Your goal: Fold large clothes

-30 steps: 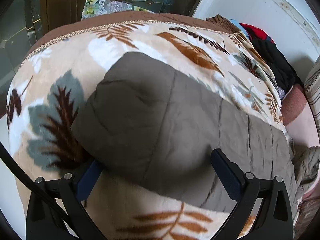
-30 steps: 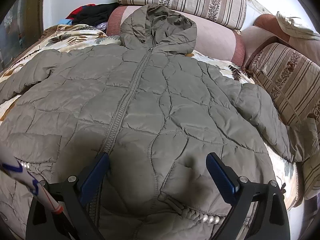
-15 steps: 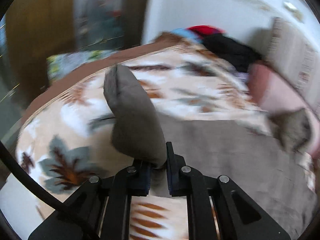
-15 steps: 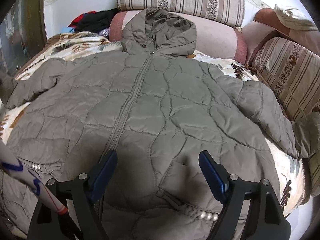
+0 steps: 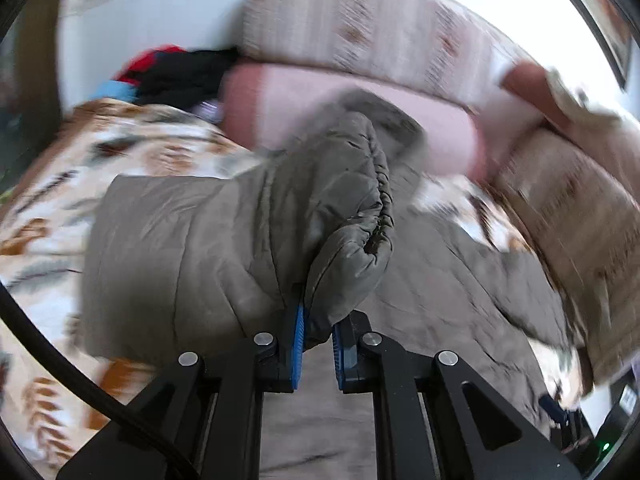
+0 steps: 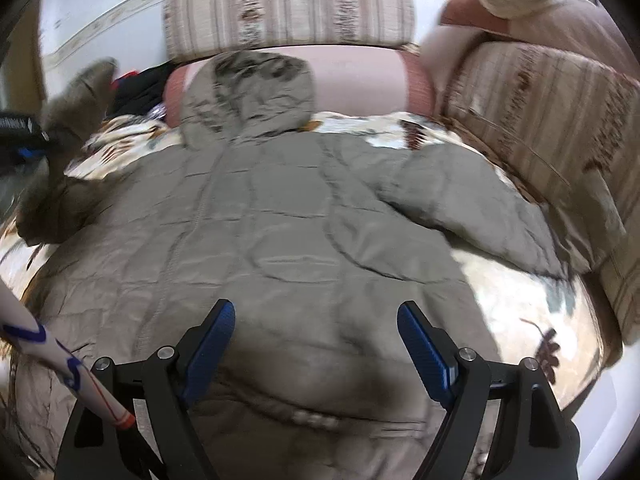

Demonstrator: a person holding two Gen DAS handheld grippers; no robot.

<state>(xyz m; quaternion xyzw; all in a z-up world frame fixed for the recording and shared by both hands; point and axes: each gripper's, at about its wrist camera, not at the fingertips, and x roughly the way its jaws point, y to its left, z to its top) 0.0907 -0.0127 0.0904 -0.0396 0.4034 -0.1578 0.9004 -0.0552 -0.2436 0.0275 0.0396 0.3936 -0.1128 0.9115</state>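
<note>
While the big grey-green coat (image 6: 304, 216) lies mostly flat and face up on the leafy blanket (image 6: 516, 292) of the bed, the folding looks only just begun. One sleeve (image 5: 256, 240) is lifted up off the blanket, at the coat's left side. The other sleeve (image 6: 472, 204), the hood (image 6: 252, 92) and the body are not folded yet. The left claw (image 5: 316, 344) is squeezed tight on the cuff end of the lifted sleeve. The right claw (image 6: 316, 344) is spread wide over the bottom of the coat and holds nothing.
</note>
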